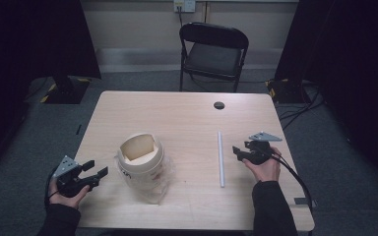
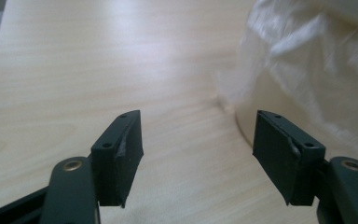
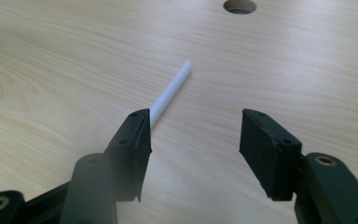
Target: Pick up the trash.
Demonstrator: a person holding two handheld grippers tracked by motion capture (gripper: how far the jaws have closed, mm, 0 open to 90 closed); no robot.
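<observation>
Table first: cup in a loose plastic bag sits near its front left, straw lies flat well right of the cup. Both my grippers, left and right, gape wide, holding nothing. Approach step, I judge; next I'd centre the right fingers over the straw.

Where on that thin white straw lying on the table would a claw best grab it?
Probably near the middle of the white straw, coming straight down with the jaws either side of it. It lies flat and is long and thin, so a centred grip should keep it level. The open right claw is closest.
</observation>
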